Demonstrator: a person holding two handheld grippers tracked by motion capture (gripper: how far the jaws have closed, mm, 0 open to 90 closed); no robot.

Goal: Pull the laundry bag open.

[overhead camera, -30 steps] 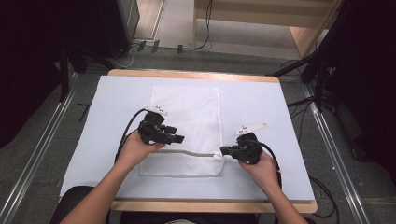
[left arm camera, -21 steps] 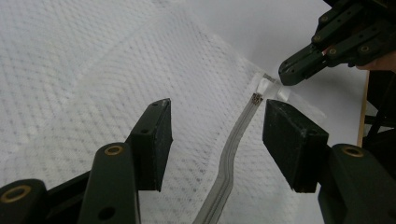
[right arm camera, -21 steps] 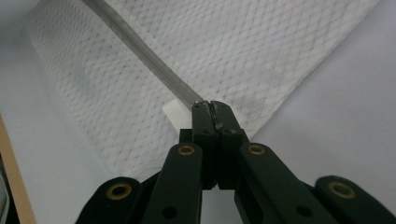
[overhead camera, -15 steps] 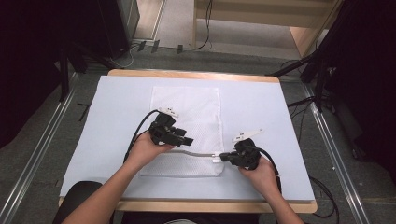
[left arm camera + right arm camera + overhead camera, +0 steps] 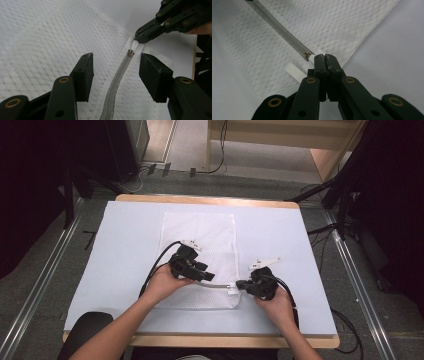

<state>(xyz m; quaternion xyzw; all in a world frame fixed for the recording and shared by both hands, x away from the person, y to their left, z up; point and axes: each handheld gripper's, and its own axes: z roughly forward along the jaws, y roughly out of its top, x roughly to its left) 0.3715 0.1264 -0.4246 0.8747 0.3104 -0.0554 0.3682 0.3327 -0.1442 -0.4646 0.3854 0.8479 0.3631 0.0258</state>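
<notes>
A white mesh bag (image 5: 200, 235) lies flat on the pale table cover (image 5: 125, 245), its grey zipper (image 5: 215, 285) running near the front edge. My left gripper (image 5: 207, 276) hovers open over the zipper (image 5: 117, 77), one jaw on each side and neither touching it. The metal slider (image 5: 131, 52) sits at the zipper's far end. My right gripper (image 5: 240, 284) is shut on the white fabric tab at that end, right beside the slider (image 5: 307, 54). The left gripper view shows the right gripper (image 5: 137, 38) pinching it. A loose white label (image 5: 294, 71) lies by the right gripper (image 5: 325, 57).
The wooden table edge (image 5: 205, 200) frames the cover at the back. Metal rails (image 5: 45, 280) run along both sides on the floor. Cables (image 5: 160, 257) trail from both grippers across the cover. Bare cover lies left and right of the bag.
My left gripper has shifted right along the zipper, closer to the right gripper. The right gripper has stayed nearly still at the bag's corner.
</notes>
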